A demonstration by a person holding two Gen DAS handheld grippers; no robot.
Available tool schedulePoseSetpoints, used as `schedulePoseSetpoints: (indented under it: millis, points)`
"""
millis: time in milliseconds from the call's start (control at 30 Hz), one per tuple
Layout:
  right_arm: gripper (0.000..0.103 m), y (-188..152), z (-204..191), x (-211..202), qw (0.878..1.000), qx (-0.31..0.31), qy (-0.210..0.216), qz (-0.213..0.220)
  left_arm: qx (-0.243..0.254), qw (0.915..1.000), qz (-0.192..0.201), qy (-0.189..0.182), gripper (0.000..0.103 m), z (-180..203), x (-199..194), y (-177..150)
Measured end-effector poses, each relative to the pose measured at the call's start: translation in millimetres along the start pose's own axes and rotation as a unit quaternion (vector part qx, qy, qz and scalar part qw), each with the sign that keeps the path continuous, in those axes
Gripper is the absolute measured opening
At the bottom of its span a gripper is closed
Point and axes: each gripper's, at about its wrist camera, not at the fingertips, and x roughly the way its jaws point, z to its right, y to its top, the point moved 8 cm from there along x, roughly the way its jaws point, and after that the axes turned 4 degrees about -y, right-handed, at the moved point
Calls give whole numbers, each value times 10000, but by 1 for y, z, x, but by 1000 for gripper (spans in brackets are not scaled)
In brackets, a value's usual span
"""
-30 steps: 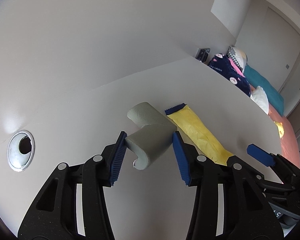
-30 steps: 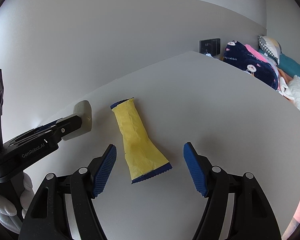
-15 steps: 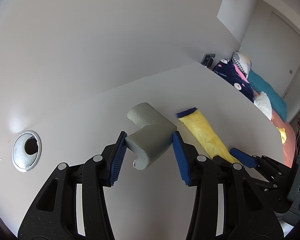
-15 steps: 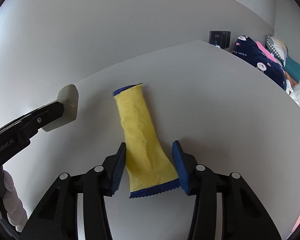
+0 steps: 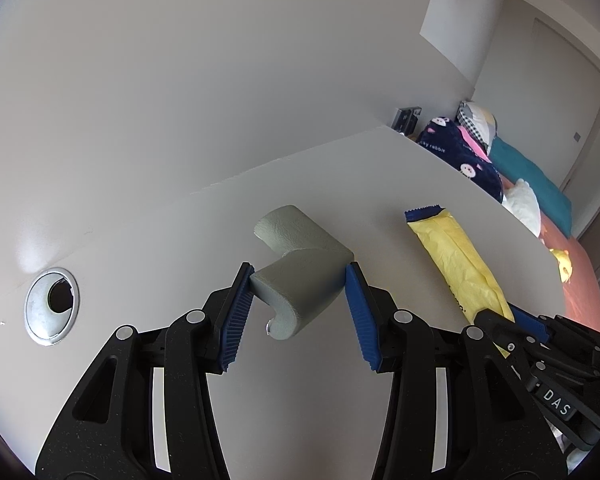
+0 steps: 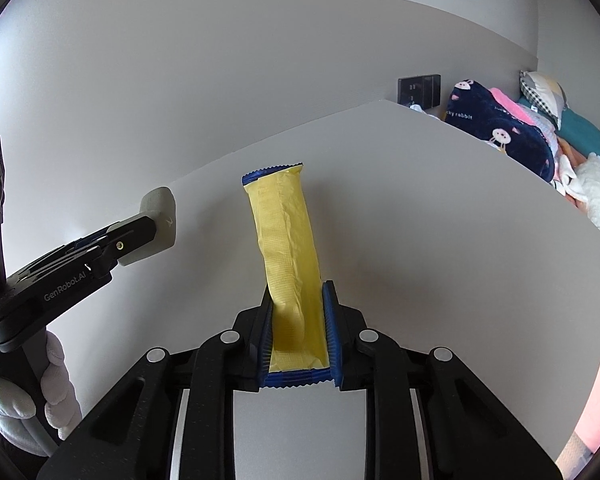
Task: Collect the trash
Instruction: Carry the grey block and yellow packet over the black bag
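The yellow wrapper (image 6: 288,256), light and crinkly, lay mid-frame on the tabletop (image 6: 440,240); our right claw (image 6: 298,344) was closing on its near end, while our left claw (image 5: 298,312) pinched a soft grey foam piece (image 5: 300,272).

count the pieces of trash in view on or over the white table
2. A grey curved foam piece is clamped in the left gripper. A yellow wrapper with blue ends is between the closing right gripper's pads. More could lie out of frame.
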Motion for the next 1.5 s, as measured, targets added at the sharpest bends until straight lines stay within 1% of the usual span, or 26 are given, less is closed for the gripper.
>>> schedulePoseSetpoints:
  millis: [200, 333, 600, 900, 1067, 1300, 1500]
  points:
    - [24, -7, 19, -17, 9998, 192, -9, 2, 129, 9999, 2, -46, 46, 12, -4, -1]
    - [24, -14, 38, -30, 9993, 350, -89, 19, 159, 9997, -33, -174, 46, 28, -7, -4]
    - [24, -28, 79, -57, 9972, 700, -214, 123, 584, 9975, -19, -407, 46, 84, -22, -9]
    - [24, -49, 118, -91, 9946, 952, -317, 265, 927, 9930, -112, -716, 46, 147, -33, -31]
    - [24, -64, 145, -108, 9922, 1135, -418, 306, 1093, 9898, -181, -896, 46, 185, -32, -43]
    - [24, -85, 183, -133, 9873, 1394, -646, 396, 1340, 9837, -278, -1164, 46, 237, -31, -59]
    - [24, -103, 216, -156, 9816, 1604, -919, 481, 1572, 9765, -383, -1422, 46, 284, -29, -74]
